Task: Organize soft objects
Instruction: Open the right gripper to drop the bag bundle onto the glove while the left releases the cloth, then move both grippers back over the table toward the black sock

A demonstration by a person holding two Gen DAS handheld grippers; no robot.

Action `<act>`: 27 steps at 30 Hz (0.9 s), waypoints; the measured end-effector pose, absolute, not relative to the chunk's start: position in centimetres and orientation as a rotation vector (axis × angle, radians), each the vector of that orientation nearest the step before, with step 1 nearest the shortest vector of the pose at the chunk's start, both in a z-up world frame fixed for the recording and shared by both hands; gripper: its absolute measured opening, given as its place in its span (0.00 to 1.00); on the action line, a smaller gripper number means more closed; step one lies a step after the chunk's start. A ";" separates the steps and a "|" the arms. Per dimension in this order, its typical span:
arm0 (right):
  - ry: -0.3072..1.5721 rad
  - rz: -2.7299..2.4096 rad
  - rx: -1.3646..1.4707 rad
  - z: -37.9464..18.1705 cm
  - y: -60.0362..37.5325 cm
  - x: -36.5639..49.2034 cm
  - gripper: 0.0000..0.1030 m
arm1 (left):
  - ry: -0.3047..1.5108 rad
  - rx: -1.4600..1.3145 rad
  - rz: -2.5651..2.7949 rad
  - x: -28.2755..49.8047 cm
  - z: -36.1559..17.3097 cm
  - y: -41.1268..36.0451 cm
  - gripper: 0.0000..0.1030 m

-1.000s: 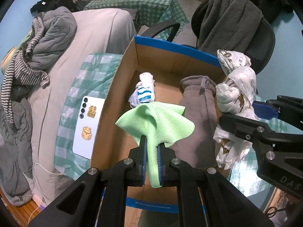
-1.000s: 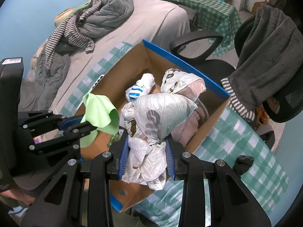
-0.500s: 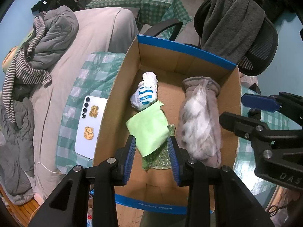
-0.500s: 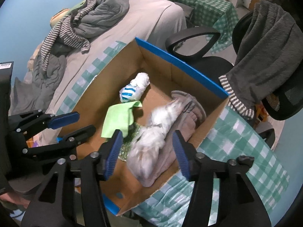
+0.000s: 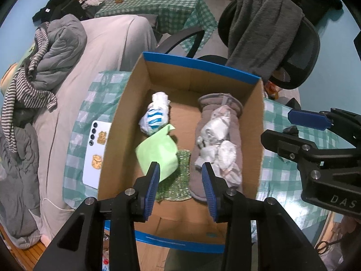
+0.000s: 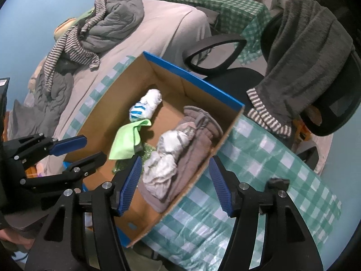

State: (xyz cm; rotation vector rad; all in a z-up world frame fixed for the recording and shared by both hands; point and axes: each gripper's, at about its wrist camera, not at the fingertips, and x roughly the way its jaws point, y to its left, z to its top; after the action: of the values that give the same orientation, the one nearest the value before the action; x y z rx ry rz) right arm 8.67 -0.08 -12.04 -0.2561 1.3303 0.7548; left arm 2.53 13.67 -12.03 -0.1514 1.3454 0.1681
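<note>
A cardboard box [image 5: 126, 122] [image 6: 203, 85] with blue rims holds the soft things. Inside lie a light green cloth [image 5: 158, 151] [image 6: 126, 140], a white bundle with blue stripes [image 5: 155, 115] [image 6: 144, 108], a sparkly green piece [image 5: 180, 180], and a crumpled white plastic bag [image 5: 216, 144] [image 6: 167, 155] on top of a grey-brown fleece garment [image 5: 237, 133] [image 6: 198, 140]. My left gripper [image 5: 180, 180] hangs above the box, jaws opening, nothing between them. My right gripper [image 6: 176, 178] hovers over the bag, jaws opening and empty.
The box sits on a green checked tablecloth [image 5: 76, 158] [image 6: 270, 158]. A white phone [image 5: 97, 151] lies left of the box. A bed with grey and striped clothes [image 5: 45, 52] is at left. An office chair draped with a grey towel [image 5: 264, 27] [image 6: 304, 52] stands behind.
Both grippers let go: the green cloth dropped from the left one and the white bag from the right one into the box. Both pairs of jaws spread apart and drew back a little.
</note>
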 end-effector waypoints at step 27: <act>1.326 0.630 -0.194 -11.4 -10.4 10.3 0.62 | 1.340 -0.065 0.043 6.1 -11.4 3.5 0.45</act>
State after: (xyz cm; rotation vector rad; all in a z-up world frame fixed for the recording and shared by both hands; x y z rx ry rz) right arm 10.34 -10.35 -11.41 -0.1941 1.3265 0.6302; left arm 6.09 3.54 -11.36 -0.0652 1.3396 0.0434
